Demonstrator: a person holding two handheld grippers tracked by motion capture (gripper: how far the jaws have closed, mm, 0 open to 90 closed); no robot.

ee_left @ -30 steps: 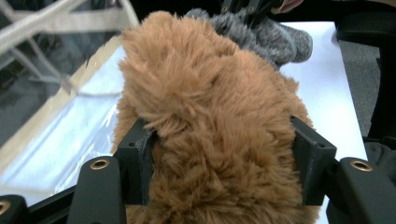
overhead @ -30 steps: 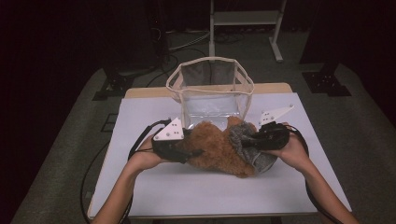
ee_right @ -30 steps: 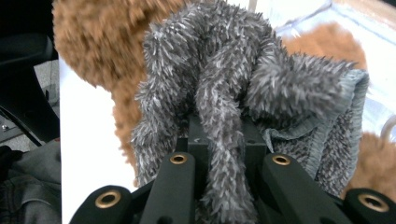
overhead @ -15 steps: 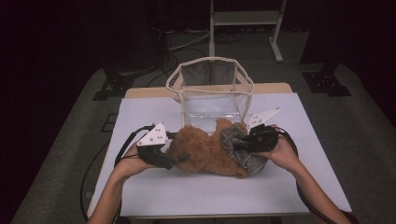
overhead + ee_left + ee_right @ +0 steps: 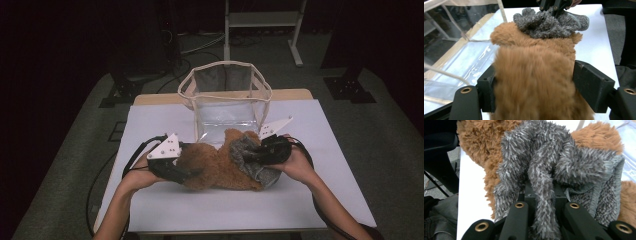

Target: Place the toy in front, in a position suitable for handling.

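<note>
A brown furry cloth (image 5: 212, 167) lies bunched at the middle of the white table (image 5: 320, 125), with a grey fuzzy cloth (image 5: 264, 174) against its right end. My left gripper (image 5: 192, 172) is at the brown cloth's left end. In the left gripper view its jaws stand wide, and the brown fur (image 5: 534, 75) is pressed between the pads (image 5: 589, 87). My right gripper (image 5: 250, 152) is shut on the grey cloth (image 5: 549, 157), and a fold of it runs down between the narrow jaws. The right gripper (image 5: 554, 5) also appears beyond the grey cloth (image 5: 549, 22).
A clear soft-walled bin (image 5: 227, 107) with a beige rim stands open just behind the cloths, at the table's back centre; its wall (image 5: 461, 57) is close to my left gripper. Bare white table lies left, right and in front of the bundle. Cables trail off both hands.
Both hands and the bundle of cloths have shifted left and toward the near edge, away from the bin's front wall. Both grips look the same.
</note>
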